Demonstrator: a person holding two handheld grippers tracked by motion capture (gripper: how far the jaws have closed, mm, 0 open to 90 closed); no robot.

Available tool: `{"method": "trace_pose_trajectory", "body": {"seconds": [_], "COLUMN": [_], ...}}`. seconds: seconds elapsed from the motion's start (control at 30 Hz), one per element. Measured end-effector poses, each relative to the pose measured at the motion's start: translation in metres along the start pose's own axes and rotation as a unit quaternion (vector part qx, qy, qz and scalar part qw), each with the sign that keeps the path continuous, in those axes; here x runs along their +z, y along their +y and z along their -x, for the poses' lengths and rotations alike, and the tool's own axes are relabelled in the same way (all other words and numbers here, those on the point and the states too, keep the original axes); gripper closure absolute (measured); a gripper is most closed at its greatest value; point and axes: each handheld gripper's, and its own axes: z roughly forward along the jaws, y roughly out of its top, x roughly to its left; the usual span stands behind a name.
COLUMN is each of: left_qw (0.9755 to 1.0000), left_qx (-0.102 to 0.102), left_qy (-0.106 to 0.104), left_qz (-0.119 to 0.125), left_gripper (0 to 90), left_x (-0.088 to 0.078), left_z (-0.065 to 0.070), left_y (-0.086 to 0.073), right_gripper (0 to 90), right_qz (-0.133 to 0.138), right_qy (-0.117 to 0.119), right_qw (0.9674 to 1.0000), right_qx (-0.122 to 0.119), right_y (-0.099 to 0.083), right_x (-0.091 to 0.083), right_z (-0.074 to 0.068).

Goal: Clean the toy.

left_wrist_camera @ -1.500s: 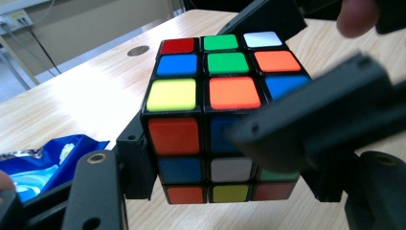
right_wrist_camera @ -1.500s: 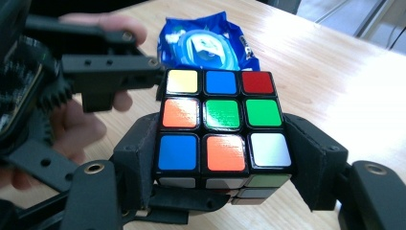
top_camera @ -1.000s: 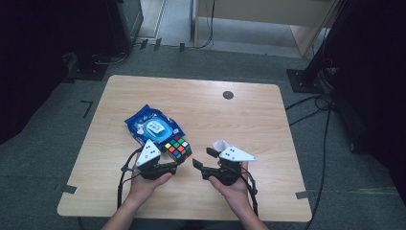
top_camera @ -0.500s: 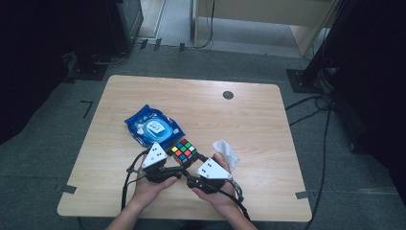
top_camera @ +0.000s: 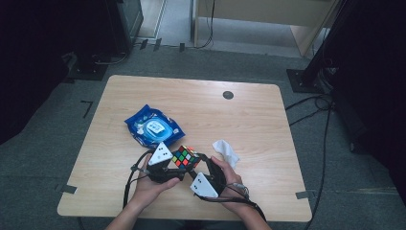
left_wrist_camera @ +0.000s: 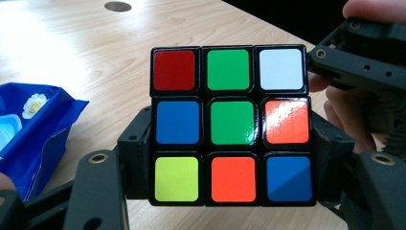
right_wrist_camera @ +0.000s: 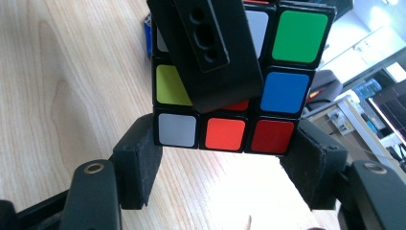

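My left gripper (top_camera: 178,165) grips the puzzle cube (left_wrist_camera: 230,124) by its two lower layers, one pad flat against each side. The face turned toward me reads, left to right: red, green, white along the top; blue, green, orange across the middle; yellow-green, orange, blue at the bottom. The stickers are glossy, set in a black frame. To the right, my right gripper (right_wrist_camera: 225,163) brackets the cube's bottom layer, showing white, orange, red; its jaws have just been closing, and I think the pads touch the sides, though I can't be sure. Both grippers meet at the cube.
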Motion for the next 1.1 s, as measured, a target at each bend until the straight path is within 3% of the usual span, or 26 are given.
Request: {"method": "trace_pose_trajectory", "body": {"seconds": [0.13, 0.2, 0.23, 0.27, 0.3, 0.33, 0.37, 0.4, 0.47, 0.5, 0.53, 0.57, 0.6, 0.63, 0.7, 0.73, 0.77, 0.8, 0.83, 0.87, 0.93, 0.97, 1.0, 1.03, 1.1], "left_qw": [0.9995, 0.9988, 0.9983, 0.998, 0.9979, 0.9974, 0.997, 0.9969, 0.9961, 0.9956, 0.9952, 0.9949, 0.9946, 0.994, 0.992, 0.9916, 0.9909, 0.99, 0.9894, 0.9897, 0.9907, 0.9912, 0.9921, 0.9927, 0.9928], "left_qx": [-0.012, -0.019, -0.023, -0.024, -0.022, -0.017, -0.01, -0.003, 0.014, 0.022, 0.028, 0.034, 0.041, 0.051, 0.073, 0.081, 0.089, 0.096, 0.102, 0.102, 0.099, 0.1, 0.096, 0.095, 0.095], "left_qy": [0.018, 0.029, 0.032, 0.033, 0.037, 0.047, 0.054, 0.057, 0.065, 0.068, 0.07, 0.07, 0.068, 0.068, 0.072, 0.07, 0.069, 0.074, 0.076, 0.075, 0.07, 0.069, 0.064, 0.061, 0.062], "left_qz": [0.022, 0.036, 0.043, 0.048, 0.049, 0.052, 0.054, 0.055, 0.058, 0.059, 0.062, 0.065, 0.067, 0.068, 0.073, 0.074, 0.074, 0.072, 0.071, 0.068, 0.062, 0.054, 0.047, 0.044, 0.038], "left_gripper": [34.2, 34.2, 34.2, 34.2, 34.2, 34.2, 34.2, 34.2, 34.2, 34.2, 34.2, 34.2, 34.2, 34.2, 34.2, 34.2, 34.2, 34.2, 34.1, 34.2, 34.1, 34.1, 34.0, 34.0, 33.9], "left_x": [-0.004, -0.009, -0.011, -0.011, -0.011, -0.011, -0.01, -0.009, -0.007, -0.007, -0.006, -0.005, -0.005, -0.004, -0.004, -0.003, -0.002, -0.001, 0.0, 0.001, 0.003, 0.005, 0.006, 0.007, 0.008], "left_z": [-0.004, -0.009, -0.011, -0.013, -0.013, -0.011, -0.01, -0.008, -0.002, 0.001, 0.004, 0.007, 0.01, 0.014, 0.021, 0.024, 0.026, 0.028, 0.029, 0.029, 0.029, 0.029, 0.028, 0.028, 0.028], "left_y": [0.001, 0.0, -0.001, -0.001, -0.002, -0.002, -0.003, -0.003, -0.004, -0.005, -0.005, -0.005, -0.005, -0.005, -0.006, -0.006, -0.006, -0.006, -0.007, -0.007, -0.008, -0.008, -0.008, -0.008, -0.009], "right_gripper": [33.6, 34.6, 36.3, 37.8, 37.8, 36.7, 34.4, 30.3, 23.8, 19.6, 17.5, 17.1, 15.9, 15.7, 16.0, 18.2, 24.4, 30.7, 33.3, 33.5, 34.4, 34.5, 34.6, 34.6, 34.6], "right_qz": [-0.017, -0.037, -0.049, -0.055, -0.045, -0.028, -0.012, 0.006, 0.046, 0.058, 0.066, 0.065, 0.065, 0.057, 0.048, 0.039, 0.028, 0.034, 0.043, 0.04, 0.032, 0.026, 0.013, 0.0, -0.019], "right_qy": [0.016, 0.004, 0.001, -0.002, 0.008, 0.022, 0.036, 0.054, 0.095, 0.116, 0.134, 0.147, 0.161, 0.173, 0.186, 0.189, 0.188, 0.191, 0.2, 0.2, 0.194, 0.187, 0.175, 0.159, 0.119], "right_qw": [0.9997, 0.9989, 0.9969, 0.9922, 0.9838, 0.9695, 0.949, 0.9231, 0.8668, 0.8415, 0.8214, 0.8052, 0.7923, 0.7823, 0.7683, 0.7654, 0.7648, 0.7617, 0.7557, 0.7538, 0.7608, 0.7714, 0.7885, 0.8119, 0.8657], "right_qx": [0.011, 0.029, 0.061, 0.111, 0.173, 0.242, 0.313, 0.381, 0.488, 0.525, 0.551, 0.571, 0.585, 0.596, 0.611, 0.614, 0.616, 0.618, 0.622, 0.625, 0.618, 0.608, 0.59, 0.562, 0.486], "right_y": [-0.006, -0.016, -0.021, -0.024, -0.027, -0.026, -0.024, -0.021, -0.014, -0.01, -0.006, -0.003, -0.002, 0.0, 0.001, 0.0, 0.0, -0.002, -0.004, -0.004, -0.004, -0.003, 0.001, 0.005, 0.017], "right_x": [0.001, 0.002, 0.002, 0.001, -0.002, -0.004, -0.008, -0.011, -0.016, -0.018, -0.017, -0.016, -0.014, -0.012, -0.006, -0.004, -0.002, -0.002, -0.001, -0.002, -0.003, -0.004, -0.006, -0.007, -0.01], "right_z": [0.011, 0.02, 0.027, 0.034, 0.042, 0.05, 0.058, 0.065, 0.074, 0.075, 0.075, 0.073, 0.07, 0.067, 0.062, 0.06, 0.058, 0.057, 0.056, 0.056, 0.056, 0.056, 0.056, 0.054, 0.049]}}
